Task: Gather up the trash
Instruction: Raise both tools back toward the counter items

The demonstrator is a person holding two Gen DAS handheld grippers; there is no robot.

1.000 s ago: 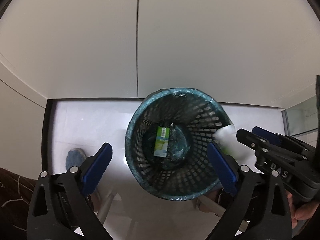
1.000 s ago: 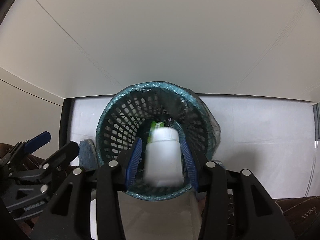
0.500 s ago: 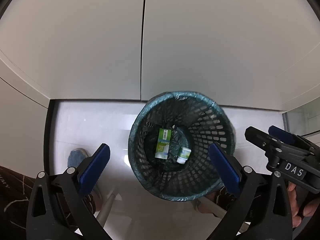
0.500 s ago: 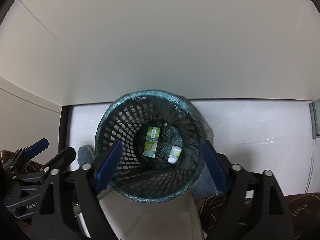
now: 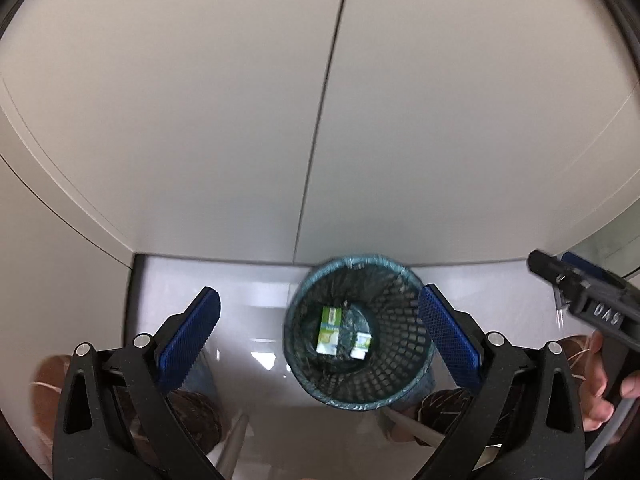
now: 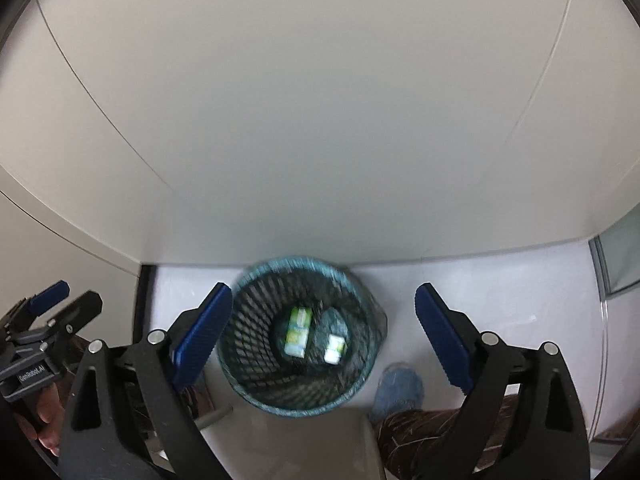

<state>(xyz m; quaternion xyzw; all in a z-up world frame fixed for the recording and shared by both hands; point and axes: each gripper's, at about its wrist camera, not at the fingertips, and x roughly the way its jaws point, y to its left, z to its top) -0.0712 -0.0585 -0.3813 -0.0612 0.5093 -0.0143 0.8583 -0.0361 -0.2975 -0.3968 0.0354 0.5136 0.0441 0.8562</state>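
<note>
From the left wrist camera, the left gripper hangs high above the floor with its blue pads spread wide and nothing between them. The black mesh wastebasket, lined with a teal bag, stands against the foot of the white wall; at its bottom lie a green-and-white carton and, just beside it, a small white bottle. Both look light and rigid; the bottle's smooth round side would likely slip unless pinched across its middle. The basket itself seems light and tippable, best taken at the rim. From the right wrist camera, the right gripper is likewise wide apart and empty above the basket rim. Bare floor lies to the right of the basket, while the wall close behind limits forward travel.
</note>
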